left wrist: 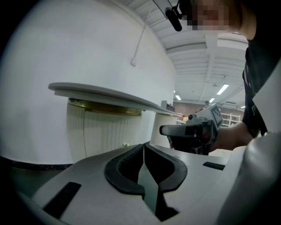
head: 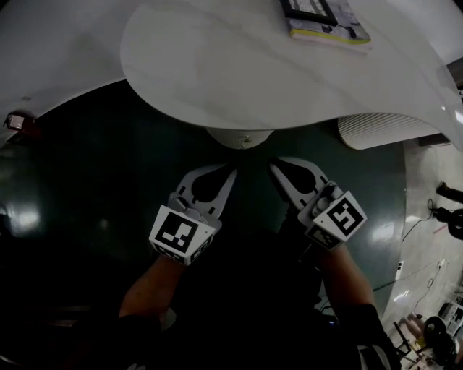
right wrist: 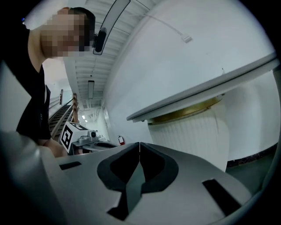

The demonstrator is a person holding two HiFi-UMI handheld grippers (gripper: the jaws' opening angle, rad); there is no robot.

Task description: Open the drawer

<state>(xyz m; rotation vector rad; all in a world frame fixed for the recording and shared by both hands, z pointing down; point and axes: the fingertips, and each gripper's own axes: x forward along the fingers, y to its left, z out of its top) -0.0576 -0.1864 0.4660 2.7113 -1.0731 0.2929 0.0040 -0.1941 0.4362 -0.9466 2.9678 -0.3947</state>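
Note:
No drawer shows in any view. My left gripper [head: 232, 168] and right gripper [head: 273, 165] hang side by side below the front edge of a round white table [head: 217, 65], over the dark floor. Both are shut with nothing between the jaws. Seen from the left gripper view, the left gripper [left wrist: 144, 145] points at the table's ribbed white pedestal [left wrist: 105, 132], with the right gripper [left wrist: 193, 131] beside it. The right gripper view has the right gripper [right wrist: 139, 145] aimed under the tabletop [right wrist: 206, 92], and the left gripper [right wrist: 83, 138] shows at the left.
A book [head: 324, 20] lies on the far side of the tabletop. A ribbed white body [head: 383, 128] stands at the right under the table edge. Cables and gear [head: 448, 209] lie on the pale floor at far right. The floor below me is dark green [head: 79, 188].

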